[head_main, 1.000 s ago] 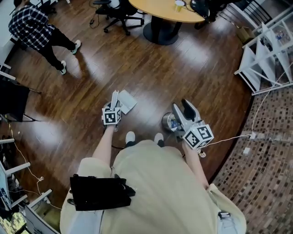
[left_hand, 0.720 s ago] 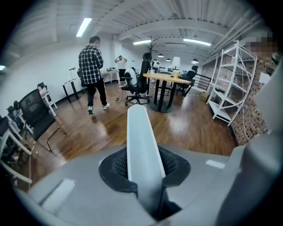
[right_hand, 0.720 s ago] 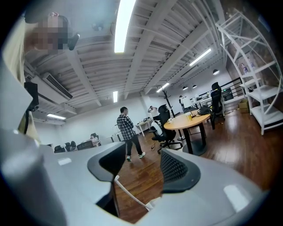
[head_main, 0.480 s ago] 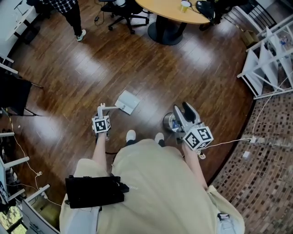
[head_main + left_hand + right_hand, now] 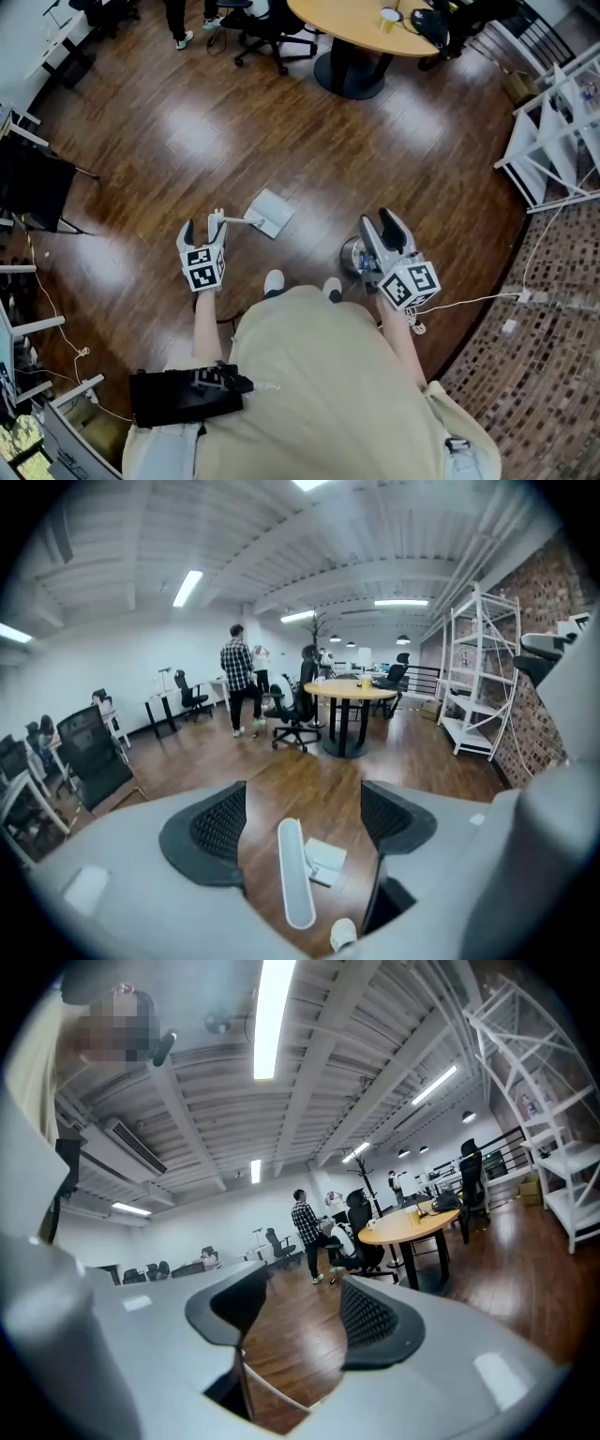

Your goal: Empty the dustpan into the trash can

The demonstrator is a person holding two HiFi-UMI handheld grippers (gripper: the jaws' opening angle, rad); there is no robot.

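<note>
The white dustpan (image 5: 269,211) lies on the wooden floor, its long handle (image 5: 234,221) pointing at my left gripper (image 5: 203,232). In the left gripper view the handle (image 5: 295,874) runs up between the jaws of my left gripper (image 5: 305,817). Those jaws are opening wide and do not touch it. The pan (image 5: 325,860) shows beyond it. A small silver trash can (image 5: 352,253) stands by my feet, partly hidden under my right gripper (image 5: 380,228). My right gripper (image 5: 295,1312) points level and is shut; a thin pale rim shows below its jaws.
A round wooden table (image 5: 361,23) and office chairs (image 5: 253,19) stand ahead. A white shelf rack (image 5: 562,122) and brick-patterned flooring (image 5: 553,309) are on the right, with a white cable (image 5: 469,286) trailing there. A black chair (image 5: 28,187) is at the left. People (image 5: 239,672) stand far off.
My left gripper let go of the dustpan handle, opened its jaws and drew back and up to the left. The handle dropped from upright toward the floor. My right gripper stayed put.
</note>
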